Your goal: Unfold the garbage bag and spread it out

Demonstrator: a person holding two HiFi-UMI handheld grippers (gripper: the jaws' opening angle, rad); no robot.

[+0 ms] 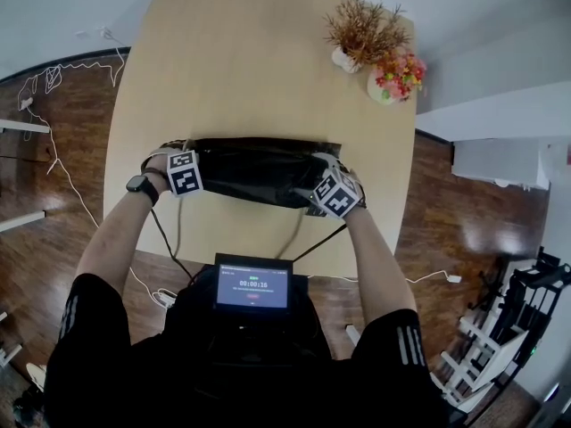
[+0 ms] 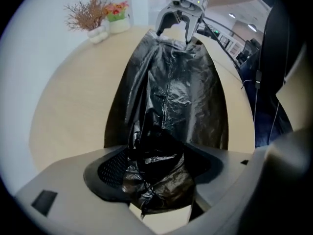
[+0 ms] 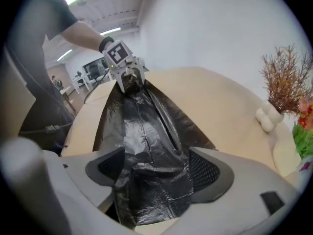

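Pale wood makes up the tabletop [image 1: 268, 61], and two little pots of plants [image 1: 361, 29] sit near its far right corner. Close to the near edge lies the black garbage bag [image 1: 259, 169], stretched in a long band from the left side to the right. Both its ends are crumpled. The left tongs [image 2: 159, 169] stand wide open, and one crumpled end of the bag sits loose between them. The right tongs [image 3: 156, 170] are wide open too. The other end of the bag lies between them and does not look squeezed. The bag looks very thin, light and floppy. It is shiny, so it may slip, and it could rip if it is pulled too hard. Its layers look pressed flat on each other. The best place to pinch is probably a long side edge near a corner, taking just the top layer so it can be lifted and spread out.
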